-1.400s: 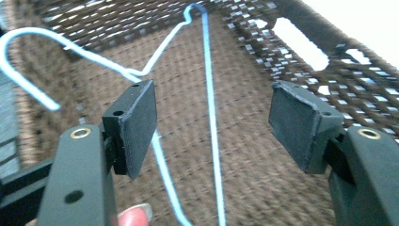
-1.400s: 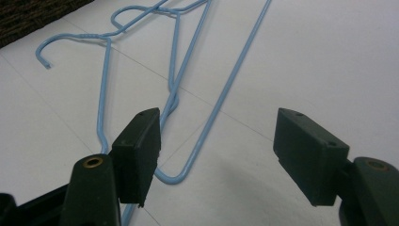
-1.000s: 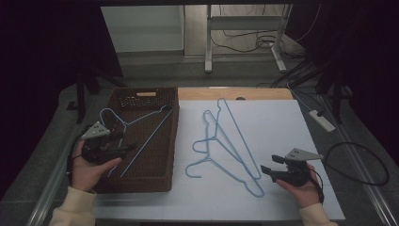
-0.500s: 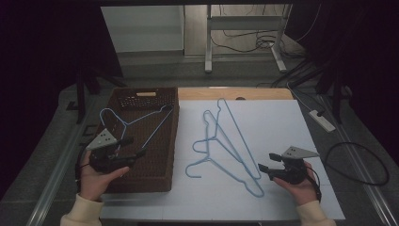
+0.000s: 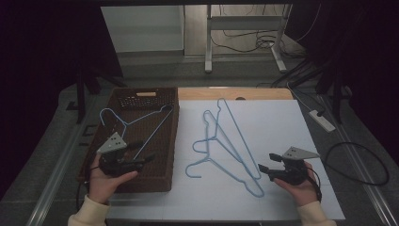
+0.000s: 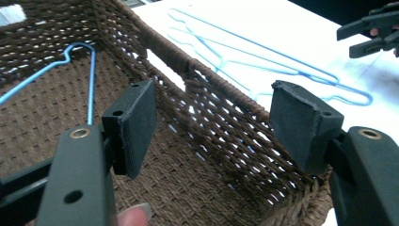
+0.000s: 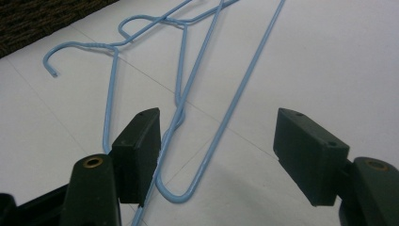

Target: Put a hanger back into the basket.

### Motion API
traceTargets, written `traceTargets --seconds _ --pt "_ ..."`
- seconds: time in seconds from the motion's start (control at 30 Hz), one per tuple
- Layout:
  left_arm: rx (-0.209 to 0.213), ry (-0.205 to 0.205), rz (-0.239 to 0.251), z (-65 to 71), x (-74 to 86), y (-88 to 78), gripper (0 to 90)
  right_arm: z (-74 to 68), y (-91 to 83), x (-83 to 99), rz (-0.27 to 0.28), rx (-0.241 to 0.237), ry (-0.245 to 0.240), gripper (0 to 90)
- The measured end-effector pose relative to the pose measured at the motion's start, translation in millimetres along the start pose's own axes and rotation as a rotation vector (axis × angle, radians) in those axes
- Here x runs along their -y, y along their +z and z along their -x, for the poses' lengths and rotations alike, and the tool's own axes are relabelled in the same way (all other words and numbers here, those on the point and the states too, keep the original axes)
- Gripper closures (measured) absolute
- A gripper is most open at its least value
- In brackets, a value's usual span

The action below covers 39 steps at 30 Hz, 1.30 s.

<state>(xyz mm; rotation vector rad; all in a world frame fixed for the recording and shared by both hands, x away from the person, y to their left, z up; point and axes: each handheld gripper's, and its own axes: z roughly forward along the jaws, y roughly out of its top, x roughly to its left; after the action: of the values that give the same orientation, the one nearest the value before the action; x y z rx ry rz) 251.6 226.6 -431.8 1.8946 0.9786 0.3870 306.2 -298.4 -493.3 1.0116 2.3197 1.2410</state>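
So there's a brown woven basket [image 5: 167,141] sitting at the left-center of the high view with one blue wire hanger [image 5: 131,122] already lying inside it, hook toward the upper left of the basket. The other hangers [image 5: 226,146], looks like two or three overlapping, are spread on the white sheet covering the table [image 5: 282,122], right in the middle of the frame. My guess is the job is moving hangers into the basket, since one's in there and the rest are laid out flat where they're easy to get at. The left gripper [image 5: 141,161] hangs over the near part of the basket, lower left of the frame, fingers spread and holding nothing; in the left gripper view you can see the basket wall [image 6: 221,117] between them and the boxed hanger [image 6: 70,66] off in the upper left. The right gripper [image 5: 264,170] is at the lower right, low over the table and aimed left at the pile, fingers spread wide too. In the right gripper view the bottom loop of a hanger [image 7: 188,188] sits right between its fingers, so it looks lined up for a pinch on that wire. Thin wire flat on a table is fiddly though, could easily slip.
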Motion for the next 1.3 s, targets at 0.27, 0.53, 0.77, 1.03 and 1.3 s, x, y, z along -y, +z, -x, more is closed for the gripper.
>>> traceTargets --seconds 0.27,0.53,0.77,1.03,1.3 --pt "-0.001 0.006 -0.007 5.4 2.4 3.1 32.2 -1.0 -0.2 -1.4 0.004 0.0 -0.007 33.3" --pt "0.004 0.006 0.003 8.8 3.3 3.3 32.1 -3.7 0.9 -3.8 -0.004 0.009 -0.015 33.3" --pt "0.02 0.008 -0.005 9.1 5.2 6.8 32.1 -9.7 8.7 -6.6 -0.035 0.013 -0.036 33.1" --pt "0.029 0.017 -0.017 12.1 6.1 9.7 32.0 -17.5 14.9 -12.3 -0.062 0.022 -0.077 32.8" --pt "0.041 0.021 -0.02 15.8 5.3 12.9 31.9 -28.5 21.7 -26.0 -0.1 0.002 -0.15 32.5"
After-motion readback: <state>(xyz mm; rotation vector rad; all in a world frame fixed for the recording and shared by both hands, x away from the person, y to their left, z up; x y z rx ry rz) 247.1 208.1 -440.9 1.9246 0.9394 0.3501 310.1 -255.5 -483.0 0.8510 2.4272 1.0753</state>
